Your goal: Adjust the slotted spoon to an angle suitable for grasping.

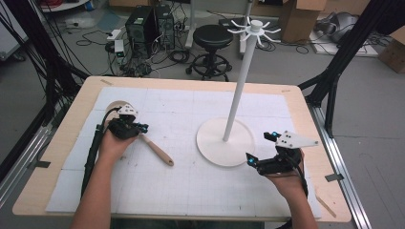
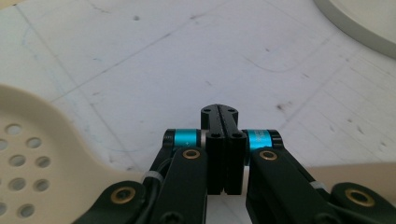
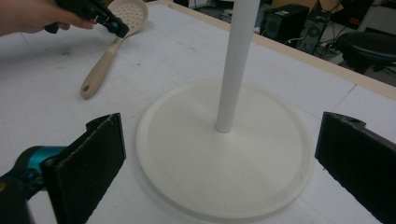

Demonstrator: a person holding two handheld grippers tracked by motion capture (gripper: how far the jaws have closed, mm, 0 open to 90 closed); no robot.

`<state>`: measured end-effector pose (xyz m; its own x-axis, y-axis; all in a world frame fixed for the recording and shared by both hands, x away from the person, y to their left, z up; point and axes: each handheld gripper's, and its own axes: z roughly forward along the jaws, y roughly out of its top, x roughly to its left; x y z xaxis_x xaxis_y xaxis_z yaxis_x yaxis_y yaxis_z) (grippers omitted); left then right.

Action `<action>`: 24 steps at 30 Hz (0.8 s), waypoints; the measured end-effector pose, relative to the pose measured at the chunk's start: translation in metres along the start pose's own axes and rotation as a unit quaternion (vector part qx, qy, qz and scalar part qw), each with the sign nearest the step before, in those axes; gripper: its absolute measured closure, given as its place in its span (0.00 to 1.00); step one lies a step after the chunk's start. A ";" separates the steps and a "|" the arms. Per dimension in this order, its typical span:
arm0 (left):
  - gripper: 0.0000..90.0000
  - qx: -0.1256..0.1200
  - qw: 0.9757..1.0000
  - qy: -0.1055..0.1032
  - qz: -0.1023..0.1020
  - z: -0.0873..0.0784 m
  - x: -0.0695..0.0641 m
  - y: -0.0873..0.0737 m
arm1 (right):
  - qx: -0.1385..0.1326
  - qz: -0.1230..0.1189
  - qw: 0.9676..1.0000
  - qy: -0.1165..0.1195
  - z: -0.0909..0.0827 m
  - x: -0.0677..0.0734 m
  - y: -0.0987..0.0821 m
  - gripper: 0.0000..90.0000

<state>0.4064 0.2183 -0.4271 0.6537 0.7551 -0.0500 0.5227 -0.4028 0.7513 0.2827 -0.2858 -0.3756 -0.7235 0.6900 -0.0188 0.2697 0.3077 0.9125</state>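
Observation:
A beige slotted spoon (image 1: pixel 157 150) lies on the white mat; its holed bowl (image 2: pixel 28 149) points to the far left and its handle (image 3: pixel 100 70) toward the middle. My left gripper (image 1: pixel 136 128) hovers over the spoon's neck, jaws pressed together with nothing seen between them (image 2: pixel 219 116). A white stand (image 1: pixel 224 142) has a round base, a tall pole (image 3: pixel 236 60) and hooks (image 1: pixel 255 28) on top. Just right of that base my right gripper (image 1: pixel 260 147) stands wide open, its pads (image 3: pixel 100 154) framing the base (image 3: pixel 187 154).
The gridded white mat (image 1: pixel 191 186) covers most of the wooden table (image 1: pixel 305 109). Beyond the far edge are a black stool (image 1: pixel 212 40), computer towers (image 1: pixel 143 26), cables and cardboard boxes (image 1: pixel 298 19). A black frame leg (image 1: pixel 334 81) stands at the right.

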 end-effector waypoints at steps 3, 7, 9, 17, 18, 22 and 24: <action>1.00 0.016 1.000 0.010 -0.023 0.008 0.012 -0.008 | 0.005 -0.001 1.000 0.001 0.001 0.001 -0.001 0.00; 1.00 0.024 0.999 0.019 -0.016 0.009 0.012 -0.009 | 0.007 -0.001 1.000 0.000 0.001 0.001 -0.002 0.00; 1.00 0.030 0.999 0.027 -0.011 0.007 0.009 -0.008 | 0.006 -0.002 1.000 -0.001 0.001 0.001 -0.002 0.00; 1.00 0.041 0.999 0.029 -0.004 -0.003 0.001 -0.015 | 0.005 -0.002 1.000 0.002 0.000 0.002 -0.001 0.00; 1.00 0.039 0.999 0.027 -0.005 -0.005 0.000 -0.017 | 0.004 -0.003 1.000 0.002 0.000 0.002 -0.001 0.00; 1.00 0.032 0.999 0.026 -0.005 -0.013 -0.004 -0.025 | 0.004 -0.003 1.000 0.003 0.000 0.002 -0.001 0.01; 1.00 0.030 0.999 0.025 -0.005 -0.019 -0.007 -0.031 | 0.004 -0.003 1.000 0.004 0.000 0.002 -0.001 0.00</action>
<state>0.3748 0.2358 -0.4377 0.6208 0.7836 -0.0227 0.5621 -0.4248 0.7096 0.2808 -0.2846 -0.3766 -0.7299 0.6832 -0.0218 0.2706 0.3181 0.9086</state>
